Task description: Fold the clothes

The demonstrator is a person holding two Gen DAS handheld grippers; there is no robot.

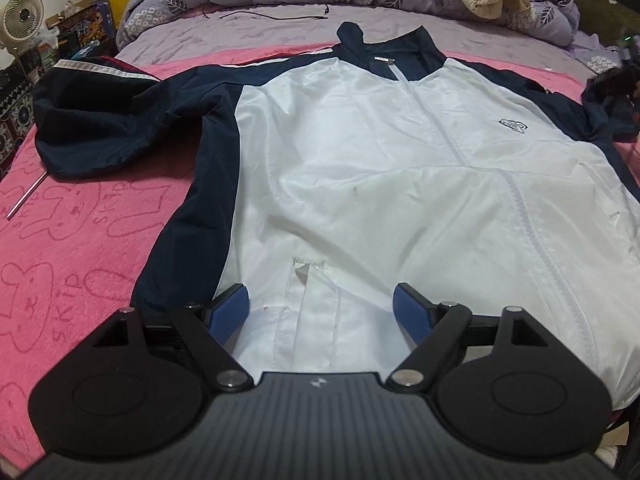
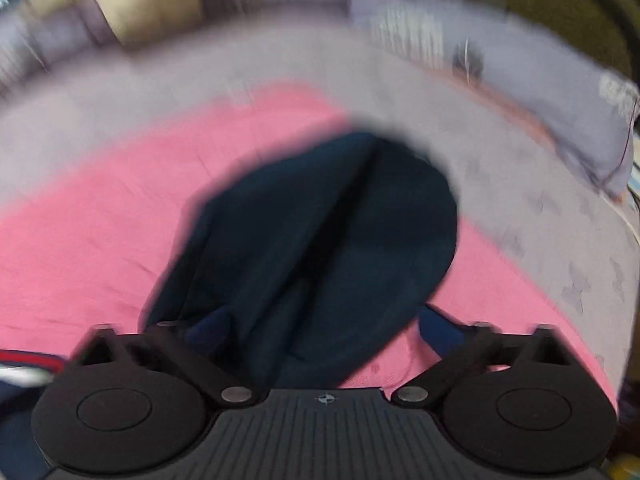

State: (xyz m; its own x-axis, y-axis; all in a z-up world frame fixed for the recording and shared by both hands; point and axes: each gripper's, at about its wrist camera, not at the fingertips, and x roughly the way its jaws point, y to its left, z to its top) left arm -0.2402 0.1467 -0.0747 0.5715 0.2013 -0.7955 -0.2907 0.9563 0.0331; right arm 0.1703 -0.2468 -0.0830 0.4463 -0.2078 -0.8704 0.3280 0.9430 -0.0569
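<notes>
The white and navy jacket (image 1: 400, 152) lies zipped and face up on the pink blanket (image 1: 72, 240). The left gripper (image 1: 322, 308) hovers over its hem, jaws wide apart, empty. The right gripper (image 2: 324, 328), also spread, straddles a navy sleeve (image 2: 320, 240); the view is blurred.

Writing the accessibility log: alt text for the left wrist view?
A white and navy zip jacket lies face up, spread on a pink towel on a bed. The open left gripper sits over its hem, one navy sleeve bunched at left.
</notes>
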